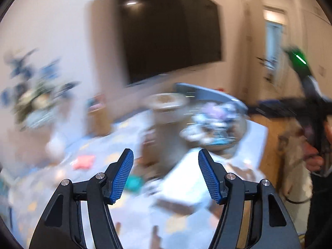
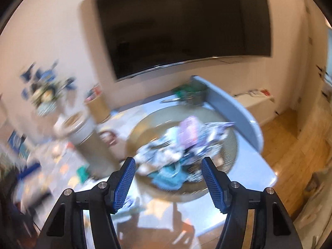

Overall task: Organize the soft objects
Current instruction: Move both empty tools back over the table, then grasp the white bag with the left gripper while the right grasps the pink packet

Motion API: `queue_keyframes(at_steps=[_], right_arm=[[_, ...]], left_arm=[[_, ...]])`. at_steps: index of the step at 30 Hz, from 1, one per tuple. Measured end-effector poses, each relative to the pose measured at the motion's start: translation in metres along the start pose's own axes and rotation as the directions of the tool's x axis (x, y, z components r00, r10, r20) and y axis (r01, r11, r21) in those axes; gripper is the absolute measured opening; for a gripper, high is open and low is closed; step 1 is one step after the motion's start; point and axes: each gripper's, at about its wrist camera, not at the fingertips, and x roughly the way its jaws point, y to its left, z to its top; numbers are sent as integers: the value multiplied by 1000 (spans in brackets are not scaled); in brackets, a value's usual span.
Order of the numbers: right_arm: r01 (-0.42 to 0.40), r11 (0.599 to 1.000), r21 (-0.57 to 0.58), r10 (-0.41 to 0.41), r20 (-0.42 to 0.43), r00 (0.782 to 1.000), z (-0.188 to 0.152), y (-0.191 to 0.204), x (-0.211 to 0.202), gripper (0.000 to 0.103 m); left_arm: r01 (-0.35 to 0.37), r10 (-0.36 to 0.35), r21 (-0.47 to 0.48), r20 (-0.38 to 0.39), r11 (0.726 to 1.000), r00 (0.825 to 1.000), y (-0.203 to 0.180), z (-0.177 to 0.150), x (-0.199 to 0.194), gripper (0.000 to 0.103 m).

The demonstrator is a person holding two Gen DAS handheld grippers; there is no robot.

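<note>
Now — left gripper [image 1: 166, 155] apart, empty | right gripper [image 2: 168, 164] apart, empty — above cloth pile [image 2: 182, 145]

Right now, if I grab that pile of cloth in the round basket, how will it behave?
The pile of cloth looks crumpled and draped, so it will likely sag and trail. Pieces seem tangled, so others may lift along. It probably weighs little; the shallow basket might shift. The picture is blurred.

A: Where is the cloth pile [image 2: 182, 143]?

B: In the basket [image 2: 230, 145] on the table [image 2: 257, 178], below the screen [image 2: 182, 27].

A: And left of the basket?

B: A canister [image 2: 87, 137] stands there; flowers [image 2: 47, 93] lie further left, by the wall.
</note>
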Motion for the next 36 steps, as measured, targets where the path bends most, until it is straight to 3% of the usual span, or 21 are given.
queue_keyframes(at_steps=[5, 7, 9, 11, 14, 17, 21, 23, 25, 28, 32, 36], right_arm=[[-78, 978, -191, 75, -24, 997, -14, 76, -4, 64], [-122, 960, -251, 120, -23, 992, -14, 110, -3, 64], [-170, 944, -284, 168, -32, 985, -12, 137, 0, 64], [-219, 924, -313, 212, -55, 976, -12, 169, 9, 64], [-266, 904, -334, 247, -100, 964, -15, 209, 31, 64], [-336, 899, -280, 295, -179, 939, -24, 242, 75, 65], [-393, 896, -210, 336, -261, 905, -54, 274, 137, 66], [-373, 897, -236, 313, -258, 914, -75, 292, 163, 66], [-325, 902, -285, 264, -233, 936, -93, 305, 180, 66], [-320, 900, -297, 245, -263, 933, -106, 310, 197, 66], [-288, 908, -304, 214, -255, 943, -106, 308, 202, 66], [-288, 914, -285, 210, -276, 938, -104, 305, 210, 66]], left_arm=[[-195, 192, -177, -35, 965, 981, 105, -18, -28, 63], [-258, 250, -228, -62, 939, 966, 134, -26, -36, 63], [-343, 328, -250, -99, 906, 939, 160, -35, -42, 63], [-382, 358, -273, -134, 883, 924, 185, -46, -42, 63], [-403, 364, -299, -179, 865, 914, 213, -70, -28, 63], [-407, 333, -314, -265, 858, 905, 234, -105, 3, 63], [-379, 269, -395, -307, 837, 913, 253, -151, 36, 63], [-384, 259, -434, -321, 815, 911, 259, -167, 44, 63], [-386, 254, -441, -328, 810, 910, 258, -177, 49, 63], [-397, 246, -412, -373, 820, 895, 253, -186, 62, 63], [-386, 240, -391, -372, 836, 897, 248, -184, 67, 63], [-388, 234, -412, -377, 824, 896, 252, -188, 64, 63]])
